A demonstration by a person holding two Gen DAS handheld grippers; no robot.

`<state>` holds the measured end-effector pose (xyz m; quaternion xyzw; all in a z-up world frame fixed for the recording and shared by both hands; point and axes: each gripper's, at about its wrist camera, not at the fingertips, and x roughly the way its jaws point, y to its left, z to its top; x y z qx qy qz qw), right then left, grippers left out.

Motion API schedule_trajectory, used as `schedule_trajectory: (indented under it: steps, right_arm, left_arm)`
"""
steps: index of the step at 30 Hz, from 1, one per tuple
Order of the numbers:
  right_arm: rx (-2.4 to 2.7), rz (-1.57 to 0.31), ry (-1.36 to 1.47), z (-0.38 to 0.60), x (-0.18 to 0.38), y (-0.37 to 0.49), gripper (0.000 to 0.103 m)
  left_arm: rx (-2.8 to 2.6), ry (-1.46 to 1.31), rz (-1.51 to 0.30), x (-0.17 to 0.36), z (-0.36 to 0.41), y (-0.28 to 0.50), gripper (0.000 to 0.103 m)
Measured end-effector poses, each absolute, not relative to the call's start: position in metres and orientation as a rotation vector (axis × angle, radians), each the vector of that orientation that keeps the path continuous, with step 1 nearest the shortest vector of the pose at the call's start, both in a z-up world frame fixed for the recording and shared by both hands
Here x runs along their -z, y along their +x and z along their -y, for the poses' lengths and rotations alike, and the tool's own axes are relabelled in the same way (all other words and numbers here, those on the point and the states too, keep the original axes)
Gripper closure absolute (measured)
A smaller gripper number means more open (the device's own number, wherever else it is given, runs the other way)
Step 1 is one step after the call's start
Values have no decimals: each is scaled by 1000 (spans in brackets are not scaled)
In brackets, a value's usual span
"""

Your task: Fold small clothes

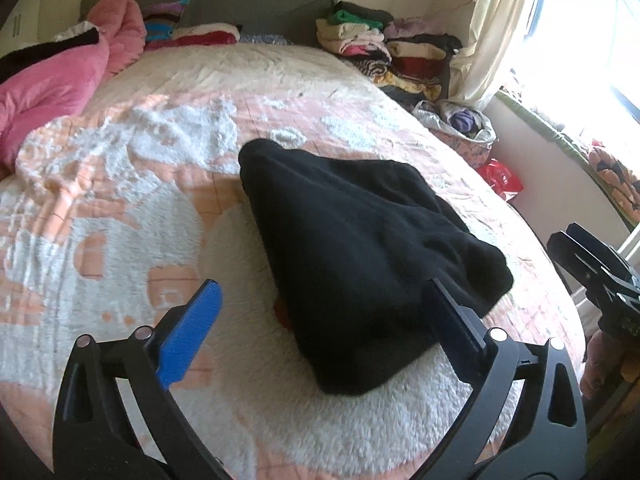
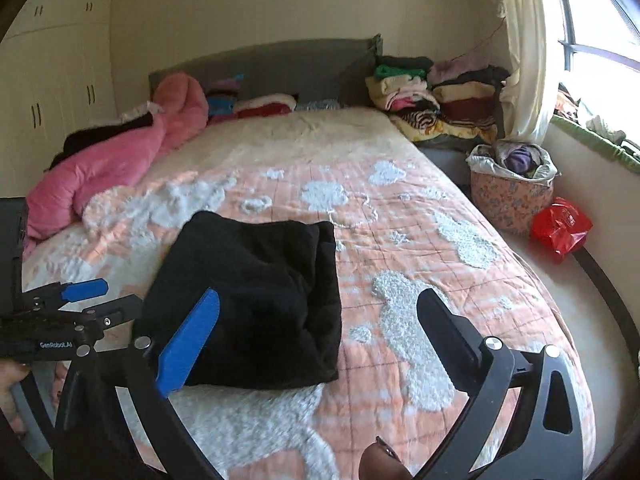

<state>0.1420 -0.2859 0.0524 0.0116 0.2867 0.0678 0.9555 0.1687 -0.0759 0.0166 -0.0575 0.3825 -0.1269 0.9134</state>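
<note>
While your left hand-held gripper point(image 1: 320, 312) and right hand-held gripper point(image 2: 318, 326) gape empty, the folded black garment point(image 1: 360, 248) lies on the bed point(image 2: 400, 216); only the right view shows the wardrobe point(image 2: 52, 64).

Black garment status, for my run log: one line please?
black garment: folded, on bed | left gripper: jaws open, empty | right gripper: jaws open, empty
</note>
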Motion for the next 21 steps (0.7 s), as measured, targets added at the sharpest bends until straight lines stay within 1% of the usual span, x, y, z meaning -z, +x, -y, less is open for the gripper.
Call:
schedule_trajectory:
  steps: [9, 21]
  right_arm:
    - [-122, -479, 25, 278, -64, 82, 4]
    - [-81, -477, 22, 266, -50, 39, 4]
  left_arm:
    - [275, -89, -702, -35, 59, 120, 9]
    - [278, -89, -693, -29, 39, 71, 9]
